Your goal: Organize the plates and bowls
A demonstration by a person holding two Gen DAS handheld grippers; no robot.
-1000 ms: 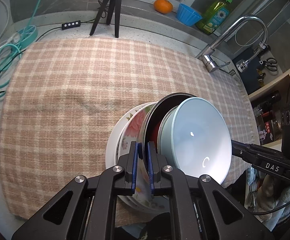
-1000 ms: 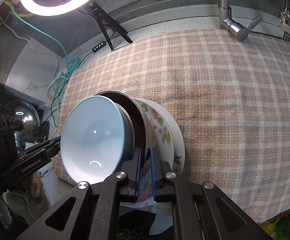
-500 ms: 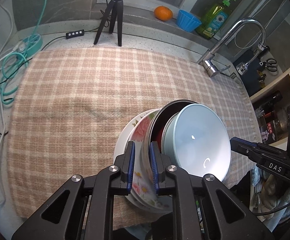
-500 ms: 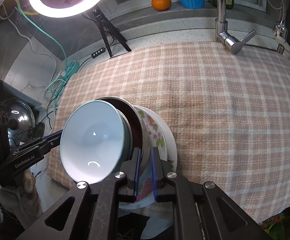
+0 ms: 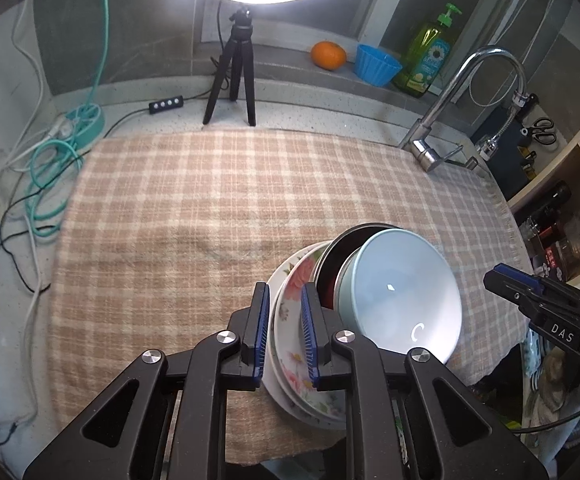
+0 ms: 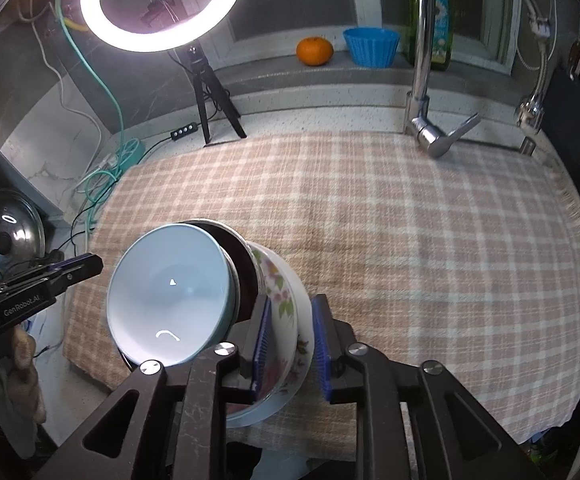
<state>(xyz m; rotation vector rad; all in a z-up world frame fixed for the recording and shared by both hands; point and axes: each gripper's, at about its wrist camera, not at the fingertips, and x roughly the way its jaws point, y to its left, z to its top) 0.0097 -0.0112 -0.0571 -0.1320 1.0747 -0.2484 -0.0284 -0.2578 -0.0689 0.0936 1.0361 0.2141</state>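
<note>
A speckled grey tabletop (image 5: 329,118) carries a pink-and-cream checked cloth (image 5: 210,208) over most of its surface. On the cloth, toward 4 o'clock, sits a stack of plates and bowls (image 5: 369,300). On bare tabletop at 12 o'clock stands a black tripod (image 5: 234,76); teal cables (image 5: 50,168) lie at 9 o'clock.

"DAS" on right gripper (image 5: 529,292), "GenRobot.AI" on left gripper (image 6: 70,270)
</note>
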